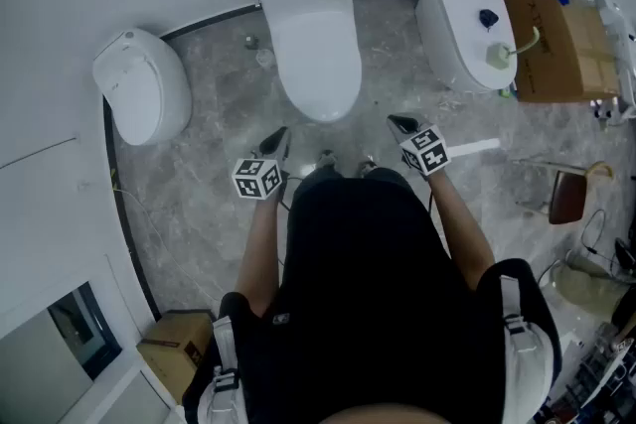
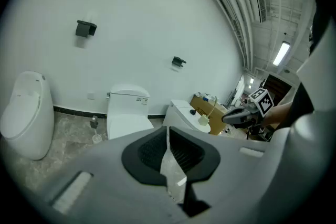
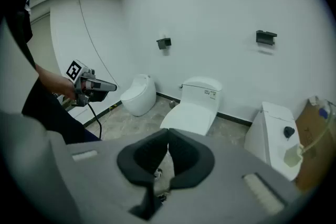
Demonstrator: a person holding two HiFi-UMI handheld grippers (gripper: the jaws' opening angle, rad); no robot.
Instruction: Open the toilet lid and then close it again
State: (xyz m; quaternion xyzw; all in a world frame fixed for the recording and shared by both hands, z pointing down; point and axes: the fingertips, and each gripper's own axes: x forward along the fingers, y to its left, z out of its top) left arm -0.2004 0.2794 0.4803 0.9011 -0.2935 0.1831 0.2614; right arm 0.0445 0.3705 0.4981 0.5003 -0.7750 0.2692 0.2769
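The white middle toilet [image 1: 316,45] stands against the wall with its lid down; it also shows in the left gripper view [image 2: 126,115] and the right gripper view [image 3: 197,107]. My left gripper [image 1: 279,137] hovers over the floor just short of the bowl's front left, jaws shut and empty [image 2: 168,131]. My right gripper [image 1: 398,124] hangs at the bowl's front right, also shut with nothing in it [image 3: 168,135]. Neither one touches the toilet. Each gripper sees the other off to its side.
A rounded white toilet [image 1: 144,94] sits at the left and a third toilet [image 1: 462,20] at the right, beside a cardboard box [image 1: 561,35]. A small fitting [image 1: 263,57] stands by the middle toilet's base. Another box [image 1: 174,348] lies at lower left, a brown stool [image 1: 566,197] at right.
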